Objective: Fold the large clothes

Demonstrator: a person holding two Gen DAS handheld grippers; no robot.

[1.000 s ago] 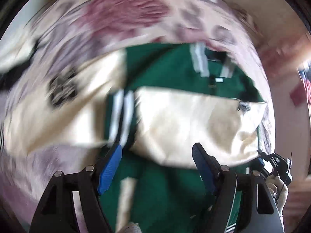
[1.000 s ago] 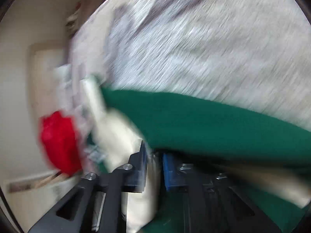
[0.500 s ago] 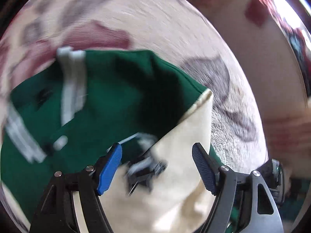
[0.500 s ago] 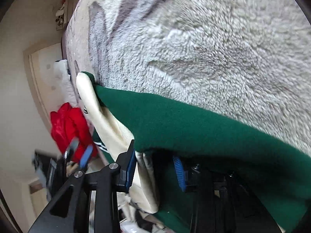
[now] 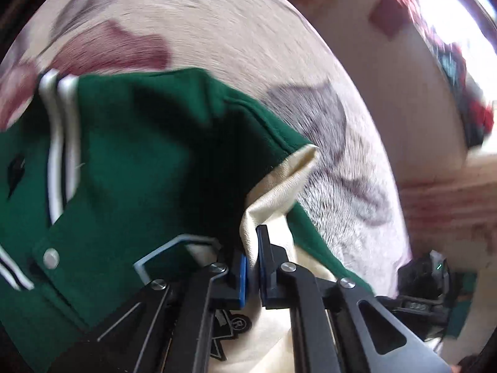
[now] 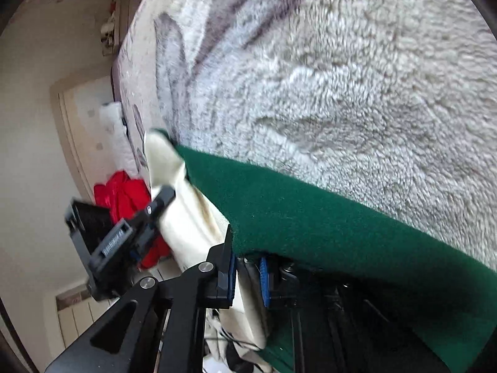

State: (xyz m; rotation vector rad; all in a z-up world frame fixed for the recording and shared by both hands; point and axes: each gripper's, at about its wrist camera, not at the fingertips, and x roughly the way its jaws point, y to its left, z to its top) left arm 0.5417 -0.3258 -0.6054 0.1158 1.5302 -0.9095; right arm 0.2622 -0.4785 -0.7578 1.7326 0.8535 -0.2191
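A green jacket (image 5: 130, 168) with cream sleeves and white stripes lies on a fleecy patterned blanket (image 5: 236, 37). My left gripper (image 5: 252, 272) is shut on the jacket's cream sleeve fabric (image 5: 276, 186) at its folded edge. In the right wrist view the same jacket (image 6: 310, 217) drapes over my right gripper (image 6: 247, 275), whose jaws pinch cream fabric (image 6: 186, 217) between the blue pads. The left gripper's body (image 6: 124, 236) shows at the left of the right wrist view.
A red garment (image 6: 124, 192) lies beyond the jacket near a door and wall. The blanket (image 6: 341, 77) fills the upper part of the right wrist view. A radiator (image 6: 80, 320) stands low at the left. The bed edge and floor (image 5: 450, 199) lie to the right.
My left gripper went from open above the jacket to shut on the cream fabric. My right gripper has narrowed on the cloth. The left gripper has moved closer to the right one.
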